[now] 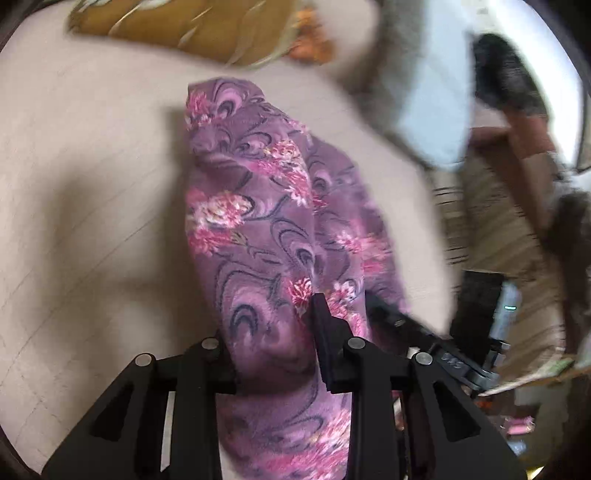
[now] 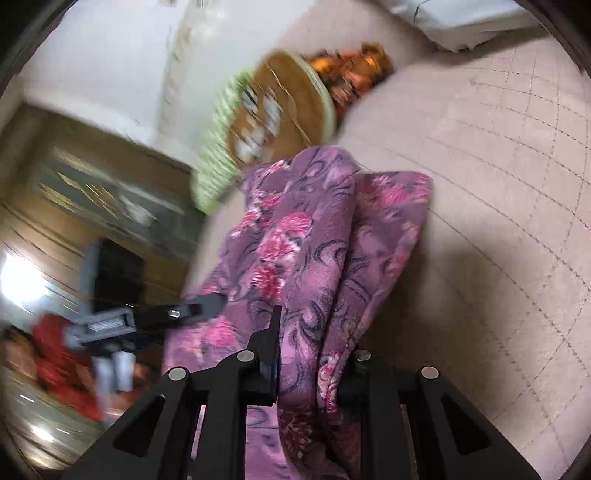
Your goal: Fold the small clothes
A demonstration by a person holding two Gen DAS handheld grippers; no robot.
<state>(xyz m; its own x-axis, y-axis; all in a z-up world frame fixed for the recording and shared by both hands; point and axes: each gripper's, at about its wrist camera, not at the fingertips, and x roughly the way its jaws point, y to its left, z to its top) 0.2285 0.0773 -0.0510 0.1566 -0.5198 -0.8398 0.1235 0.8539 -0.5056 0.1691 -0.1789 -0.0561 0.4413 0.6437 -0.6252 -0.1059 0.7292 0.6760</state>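
Between the black fingers of the left gripper [image 1: 275,339], in its own wrist view, a bunched fold of the purple floral cloth [image 1: 258,206] is pinched, the rest trailing forward over the beige quilted bed cover [image 1: 92,155]. A brown patterned cushion [image 1: 192,29] lies beyond. From the right wrist, the right gripper [image 2: 310,354] likewise clamps the same cloth [image 2: 314,240], jaws nearly closed; the left gripper [image 2: 199,310] seems to grip the cloth's left edge, though blur obscures it.
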